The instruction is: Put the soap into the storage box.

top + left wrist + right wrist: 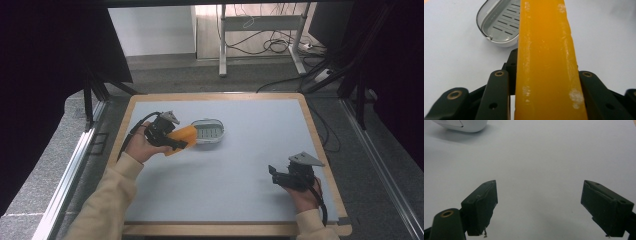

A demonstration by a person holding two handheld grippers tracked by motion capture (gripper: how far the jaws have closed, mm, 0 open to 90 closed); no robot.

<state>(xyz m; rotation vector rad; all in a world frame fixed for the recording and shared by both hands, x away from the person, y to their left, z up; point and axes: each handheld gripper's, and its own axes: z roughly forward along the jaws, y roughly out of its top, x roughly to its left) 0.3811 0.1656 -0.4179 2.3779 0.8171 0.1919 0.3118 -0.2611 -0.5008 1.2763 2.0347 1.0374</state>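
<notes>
We saw the left gripper point(176, 141) holding an orange bar point(182, 138) just beside a white dish point(208, 131); the right gripper point(280, 177) sat near right.

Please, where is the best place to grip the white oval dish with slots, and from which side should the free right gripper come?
Grip the dish by its thin raised rim, probably on the long side facing the right gripper, one jaw inside and one outside. The body looks too wide to span, and the left gripper holds the orange bar over the other end.

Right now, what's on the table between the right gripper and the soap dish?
Nothing: in the high view, bare grey table top separates the right gripper from the soap dish.
</notes>
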